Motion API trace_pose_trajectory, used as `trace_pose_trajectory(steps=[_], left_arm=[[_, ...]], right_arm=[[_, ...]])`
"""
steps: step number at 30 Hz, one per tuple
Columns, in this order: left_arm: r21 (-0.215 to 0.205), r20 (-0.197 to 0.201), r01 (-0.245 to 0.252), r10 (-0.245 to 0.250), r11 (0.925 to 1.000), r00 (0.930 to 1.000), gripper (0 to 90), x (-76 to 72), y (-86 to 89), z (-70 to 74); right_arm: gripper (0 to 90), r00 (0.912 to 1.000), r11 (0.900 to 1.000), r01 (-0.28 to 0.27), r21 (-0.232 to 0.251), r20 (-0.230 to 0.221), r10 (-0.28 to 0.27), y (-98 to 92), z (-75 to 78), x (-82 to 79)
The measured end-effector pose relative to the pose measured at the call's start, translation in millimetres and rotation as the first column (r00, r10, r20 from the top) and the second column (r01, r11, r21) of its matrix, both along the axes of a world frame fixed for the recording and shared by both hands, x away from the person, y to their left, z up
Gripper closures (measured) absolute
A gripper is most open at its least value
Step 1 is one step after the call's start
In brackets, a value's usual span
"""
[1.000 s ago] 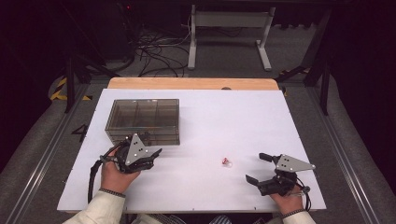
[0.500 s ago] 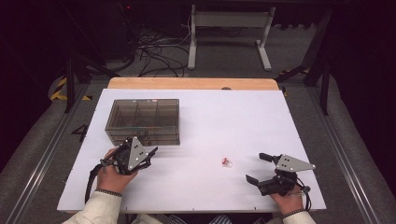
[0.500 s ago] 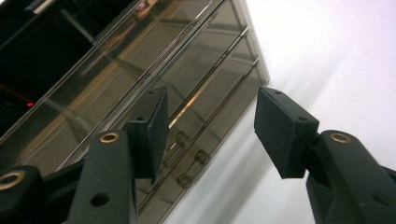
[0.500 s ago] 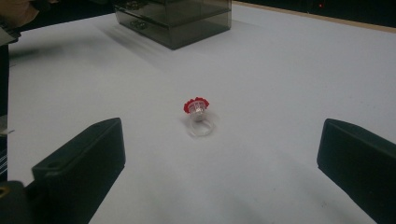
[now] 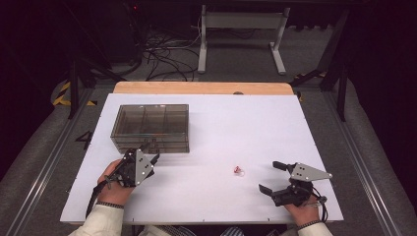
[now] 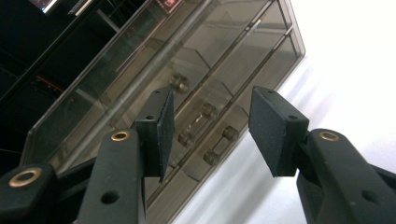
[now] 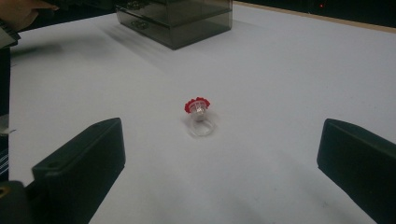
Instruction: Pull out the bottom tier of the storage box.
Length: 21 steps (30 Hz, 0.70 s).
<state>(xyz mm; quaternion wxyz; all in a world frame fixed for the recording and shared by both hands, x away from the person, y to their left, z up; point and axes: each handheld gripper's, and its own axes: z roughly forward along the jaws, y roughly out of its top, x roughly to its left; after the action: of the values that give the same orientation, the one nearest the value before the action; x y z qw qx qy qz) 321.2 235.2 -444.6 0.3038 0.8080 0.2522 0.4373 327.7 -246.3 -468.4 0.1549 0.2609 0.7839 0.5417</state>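
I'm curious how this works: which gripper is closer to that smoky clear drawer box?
Left. The left gripper sits right at the drawer box front, jaws facing its knobs. The right gripper rests far across the table.

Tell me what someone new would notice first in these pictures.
Probably the smoky clear drawer box on the white table, at its far left, with the left gripper just before its knobbed front, jaws closing with nothing between them. Then the tiny red-topped clear ring lying alone before the open right gripper.

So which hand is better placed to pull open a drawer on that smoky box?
Left. The left gripper points at the drawer knobs of the box, jaws just closing. The right gripper faces the ring.
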Motion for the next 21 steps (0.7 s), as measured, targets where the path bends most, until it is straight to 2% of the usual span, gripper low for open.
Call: trace_pose_trajectory(steps=[3, 8, 13, 14, 17, 21], left_arm=[[0.034, 0.009, 0.011, -0.011, 0.9994, 0.9999, 52.8, 0.1, 0.3, -4.3], [0.086, 0.003, -0.012, 0.011, 0.9962, 0.9999, 52.3, 1.9, -1.1, -11.9], [0.095, -0.016, -0.035, 0.037, 0.9949, 0.9992, 52.6, 4.9, 1.6, -19.0], [0.105, -0.010, -0.036, 0.037, 0.9938, 0.9993, 52.8, 6.2, 2.7, -20.1], [0.099, -0.015, -0.046, 0.047, 0.9941, 0.9988, 54.3, 7.9, 4.3, -23.5], [0.122, -0.009, -0.051, 0.052, 0.9912, 0.9986, 56.2, 9.1, 3.8, -27.8]], right_arm=[[1.5, 1.0000, 1.000, 0.000, 0.000, -0.001, 0.000, 0.0, 0.0, 0.1], [1.6, 1.0000, 1.000, -0.001, -0.001, -0.002, 0.001, 0.1, 0.0, 0.1], [1.6, 1.0000, 1.000, -0.003, 0.006, -0.007, 0.003, -0.5, 0.1, 0.4], [1.6, 1.0000, 1.000, -0.003, 0.007, -0.007, 0.003, -0.6, 0.1, 0.4], [1.6, 1.0000, 1.000, -0.005, 0.007, -0.007, 0.005, -0.5, 0.1, 0.4], [1.6, 1.0000, 1.000, -0.005, 0.006, -0.008, 0.005, -0.4, 0.1, 0.4]])
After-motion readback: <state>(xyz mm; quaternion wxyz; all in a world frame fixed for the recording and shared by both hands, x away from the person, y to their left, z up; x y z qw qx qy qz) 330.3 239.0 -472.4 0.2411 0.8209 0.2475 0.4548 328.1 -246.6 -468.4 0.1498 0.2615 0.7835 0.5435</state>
